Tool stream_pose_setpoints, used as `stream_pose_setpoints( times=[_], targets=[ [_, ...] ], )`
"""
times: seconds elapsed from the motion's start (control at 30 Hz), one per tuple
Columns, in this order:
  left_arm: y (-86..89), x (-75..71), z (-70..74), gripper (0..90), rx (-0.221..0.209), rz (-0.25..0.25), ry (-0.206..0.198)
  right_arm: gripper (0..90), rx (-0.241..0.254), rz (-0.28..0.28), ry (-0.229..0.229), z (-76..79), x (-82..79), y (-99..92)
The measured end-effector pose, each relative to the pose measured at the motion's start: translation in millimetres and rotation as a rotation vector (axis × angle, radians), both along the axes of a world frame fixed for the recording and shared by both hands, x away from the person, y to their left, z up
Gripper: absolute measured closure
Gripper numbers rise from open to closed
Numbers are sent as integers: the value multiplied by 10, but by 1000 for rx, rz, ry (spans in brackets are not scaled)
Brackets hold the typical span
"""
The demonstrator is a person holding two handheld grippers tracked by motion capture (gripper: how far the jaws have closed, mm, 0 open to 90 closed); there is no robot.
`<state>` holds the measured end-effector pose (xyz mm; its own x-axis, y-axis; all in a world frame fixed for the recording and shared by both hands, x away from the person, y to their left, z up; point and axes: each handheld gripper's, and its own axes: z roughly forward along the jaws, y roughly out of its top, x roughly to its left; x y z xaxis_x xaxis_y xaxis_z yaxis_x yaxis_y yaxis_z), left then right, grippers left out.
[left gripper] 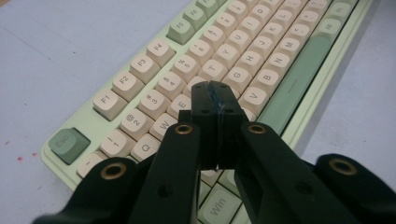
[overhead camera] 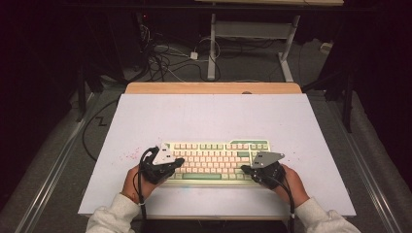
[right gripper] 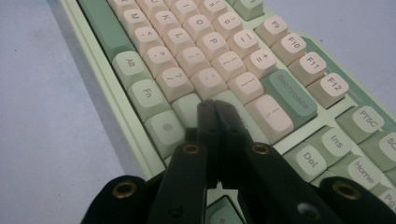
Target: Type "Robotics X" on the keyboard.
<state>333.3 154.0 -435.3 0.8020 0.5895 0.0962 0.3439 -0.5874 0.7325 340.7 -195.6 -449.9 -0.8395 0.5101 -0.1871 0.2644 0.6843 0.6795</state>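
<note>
We see a pale blue-white board [overhead camera: 209,116] lying on a wooden table [overhead camera: 214,88], with small red specks [overhead camera: 127,156] near its left side. Beyond it, tangled cables [overhead camera: 160,60] cross the floor beside a white desk frame [overhead camera: 212,48].

keyboard [overhead camera: 216,160]: pale green, cream keys; table [overhead camera: 214,116]: white, perhaps red-speckled; tools: black

Looking down and forward from above the table [overhead camera: 204,111]; both gripper views sitting low and close over opposite ends of the same keyboard [overhead camera: 214,156].
</note>
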Motion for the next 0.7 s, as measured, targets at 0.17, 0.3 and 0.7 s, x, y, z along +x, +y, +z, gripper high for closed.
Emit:
stream_pose_setpoints(
  times=[0.17, 0.3, 0.7],
  targets=[
    [38, -19, 18, 867, -5, 13, -24, 900, 7, 4, 4, 10, 1, -12],
    [50, -23, 20, 866, -3, 18, -35, 900, 28, 0, -10, 40, -6, -26],
    [48, -45, 27, 738, -2, 33, -71, 694, 135, -17, -84, 186, -61, -86]
  ],
)
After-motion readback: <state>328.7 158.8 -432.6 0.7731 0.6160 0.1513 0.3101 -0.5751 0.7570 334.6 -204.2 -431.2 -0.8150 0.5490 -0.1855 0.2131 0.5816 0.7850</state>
